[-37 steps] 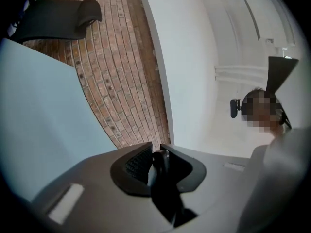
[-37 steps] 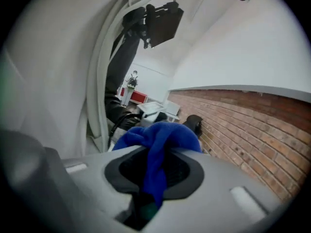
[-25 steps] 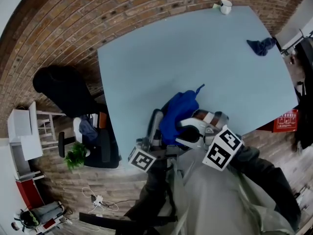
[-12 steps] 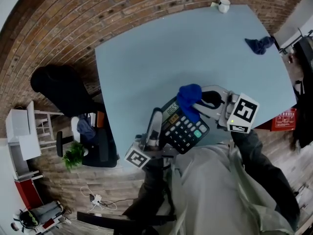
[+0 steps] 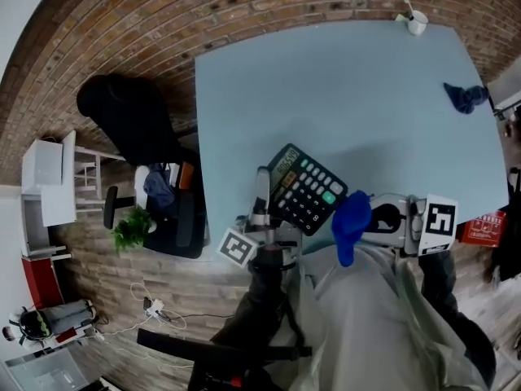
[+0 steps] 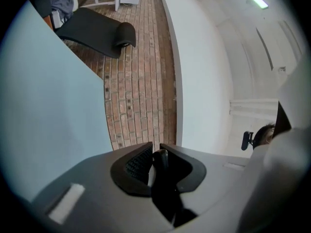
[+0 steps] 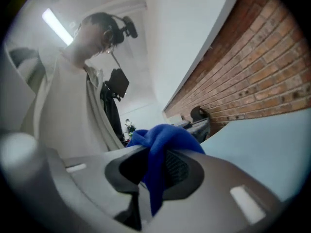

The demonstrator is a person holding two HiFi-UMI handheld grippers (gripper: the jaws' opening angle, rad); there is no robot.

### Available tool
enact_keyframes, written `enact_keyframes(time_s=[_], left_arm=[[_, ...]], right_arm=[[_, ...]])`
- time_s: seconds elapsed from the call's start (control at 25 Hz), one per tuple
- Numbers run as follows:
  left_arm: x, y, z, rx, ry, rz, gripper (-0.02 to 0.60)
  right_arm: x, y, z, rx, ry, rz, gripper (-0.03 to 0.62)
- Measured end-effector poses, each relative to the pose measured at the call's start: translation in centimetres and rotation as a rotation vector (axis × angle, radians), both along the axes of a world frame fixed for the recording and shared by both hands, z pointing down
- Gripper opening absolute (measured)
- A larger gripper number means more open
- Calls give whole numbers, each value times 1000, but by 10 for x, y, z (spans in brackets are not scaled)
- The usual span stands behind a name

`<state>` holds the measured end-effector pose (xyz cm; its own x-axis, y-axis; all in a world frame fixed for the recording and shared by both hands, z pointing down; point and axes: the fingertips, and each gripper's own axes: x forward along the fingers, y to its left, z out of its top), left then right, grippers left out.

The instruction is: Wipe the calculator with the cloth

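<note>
A black calculator [image 5: 306,189] with white and green keys is held tilted over the near edge of the light blue table [image 5: 350,96]. My left gripper [image 5: 264,187] is shut on its left edge, which shows as a thin dark edge [image 6: 161,161] between the pads in the left gripper view. To the calculator's right, just off its lower corner, hangs a bright blue cloth [image 5: 352,222]. My right gripper [image 5: 364,220] is shut on it. In the right gripper view the cloth [image 7: 163,144] bunches over both fingers, and the person's grey top fills the left.
A white cup [image 5: 416,23] with a stick in it stands at the table's far corner. A second, dark blue cloth [image 5: 466,96] lies near the right edge. A black chair [image 5: 130,125] and a potted plant [image 5: 130,228] stand on the brick floor at left.
The blue cloth lay over the calculator, then slid off it to the right and down. The keypad now shows whole. The left gripper has kept its hold and rolled a little.
</note>
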<state>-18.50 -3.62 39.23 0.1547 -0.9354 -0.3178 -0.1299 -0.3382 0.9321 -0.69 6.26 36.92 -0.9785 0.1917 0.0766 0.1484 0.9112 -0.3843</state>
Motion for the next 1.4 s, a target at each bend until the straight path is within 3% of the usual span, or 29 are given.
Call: enact_keyframes(time_s=[0.12, 0.2, 0.32, 0.52, 0.6, 0.68, 0.84, 1.0, 1.12, 1.16, 1.32, 1.4], left_arm=[[9, -3, -4, 1, -34, 21, 52], [4, -1, -2, -3, 0, 6, 52], [-2, 7, 0, -1, 17, -3, 54], [-7, 11, -5, 26, 29, 0, 52], [-7, 11, -4, 35, 66, -5, 54], [-11, 9, -3, 35, 104, -16, 54], [-5, 8, -7, 54, 145, 18, 54], [3, 9, -8, 80, 247, 55, 51], [5, 9, -11, 98, 268, 71, 49], [6, 10, -14, 108, 264, 80, 51], [17, 10, -24, 129, 219, 136, 49], [27, 9, -24, 126, 231, 158, 49]], right_arm=[[-31, 16, 0, 10, -13, 8, 72], [-40, 17, -5, -10, -74, 23, 72], [-33, 11, 0, 19, -68, 64, 72], [0, -46, -13, 142, -81, 324, 72], [1, -54, -20, 160, -103, 362, 72], [-7, -44, -22, 148, -133, 318, 74], [-42, 19, -12, 161, -85, 59, 72], [-58, 29, -8, 151, -116, 68, 74], [-54, 21, 3, 307, -54, 41, 74], [-49, 12, 8, 357, -17, 58, 74], [-27, -47, -1, 365, 6, 336, 74], [-36, -53, -4, 422, 8, 346, 74]])
